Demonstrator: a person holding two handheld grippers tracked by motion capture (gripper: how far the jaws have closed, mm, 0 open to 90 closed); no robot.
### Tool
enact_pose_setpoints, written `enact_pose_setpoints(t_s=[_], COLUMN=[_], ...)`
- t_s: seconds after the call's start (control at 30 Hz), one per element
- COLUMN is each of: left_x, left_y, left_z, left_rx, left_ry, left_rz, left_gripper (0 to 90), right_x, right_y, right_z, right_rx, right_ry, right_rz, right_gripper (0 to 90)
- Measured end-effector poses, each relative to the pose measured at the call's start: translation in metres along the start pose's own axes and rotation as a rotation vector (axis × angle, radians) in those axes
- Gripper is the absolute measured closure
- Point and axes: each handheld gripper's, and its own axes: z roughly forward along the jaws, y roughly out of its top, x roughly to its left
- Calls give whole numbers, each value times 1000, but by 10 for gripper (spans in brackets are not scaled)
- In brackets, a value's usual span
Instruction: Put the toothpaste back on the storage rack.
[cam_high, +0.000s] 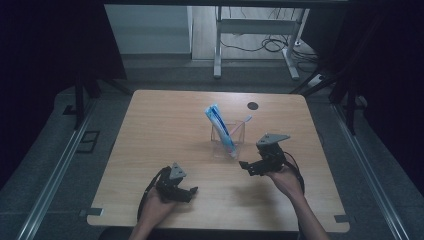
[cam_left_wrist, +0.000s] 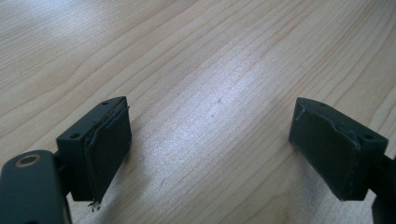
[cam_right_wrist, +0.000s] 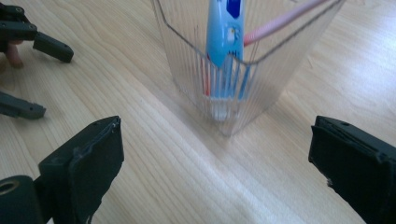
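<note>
Your right gripper (cam_high: 248, 166) sits just to the near right of the clear ribbed cup (cam_high: 228, 140), its fingers (cam_right_wrist: 81, 170) spread wide with nothing between them and aimed at the cup's base. The cup stands upright near the middle of the tabletop (cam_high: 150, 130), holding a blue toothpaste tube (cam_high: 219, 127) that leans toward the far left and rises well above the rim, plus a pink toothbrush (cam_high: 239, 124) slanting the other way. Your left gripper (cam_high: 188, 192) rests low near the front edge, well apart from the cup, fingers (cam_left_wrist: 105, 149) likewise spread over bare wood. The main risk, I'd judge, is tipping: the cup looks light and top-heavy with that tall tube, so nudging its wall with one finger before the other makes contact could slide or topple it and spill both items. Clear ribbed plastic may also slip if you squeeze on a corner instead of flat faces. If you go for the tube instead, pulling at an angle could drag the cup along, since nothing holds it down; your left gripper is too far off to steady it.
</note>
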Motion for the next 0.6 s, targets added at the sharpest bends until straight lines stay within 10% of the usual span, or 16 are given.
enact_pose_setpoints(t_s=[0.6], left_x=[0], left_y=[0], left_z=[0], left_rx=[-1], left_ry=[0], left_rz=[-2], left_gripper=[130], right_x=[-5], right_y=[-36], right_z=[-12], right_rx=[5], right_ry=[-30], right_rz=[39], right_gripper=[25])
